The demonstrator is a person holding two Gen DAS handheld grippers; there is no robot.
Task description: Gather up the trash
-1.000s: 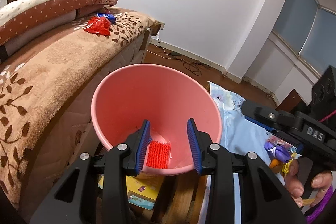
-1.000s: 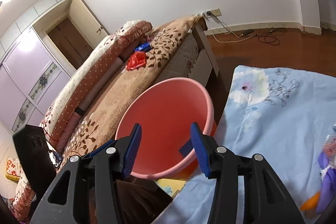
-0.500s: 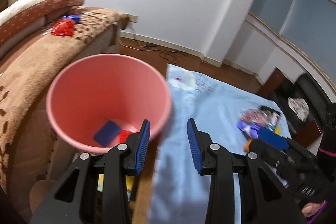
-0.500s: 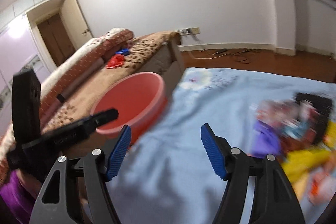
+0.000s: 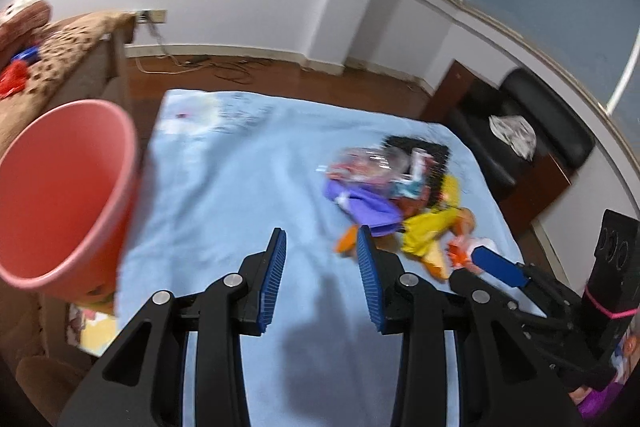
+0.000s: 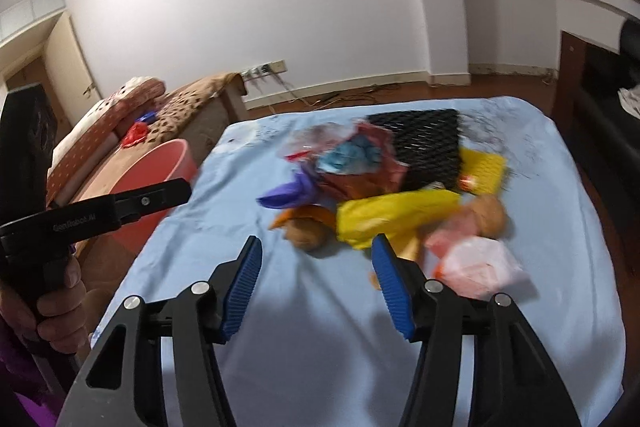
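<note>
While hovering over blue cloth: both grippers empty, trash heaped ahead.

Left wrist view: left gripper (image 5: 320, 251) at lower centre, jaws parted about halfway, nothing between the blue pads, bare light-blue sheet (image 5: 240, 163) beneath. Trash pile (image 5: 396, 187) right of centre, blurred, purple, yellow and orange wrappers. Pink bucket (image 5: 68, 195) at left edge, beside the sheet. Right gripper (image 5: 500, 267) at lower right, near the pile.
Right wrist view: right gripper (image 6: 316, 279) at lower centre, jaws closing, nothing between them, just short of the trash pile (image 6: 400, 187) at centre. Pink bucket (image 6: 156, 183) at middle left, partly behind the left gripper (image 6: 152, 199), held in a hand (image 6: 56, 311).
</note>
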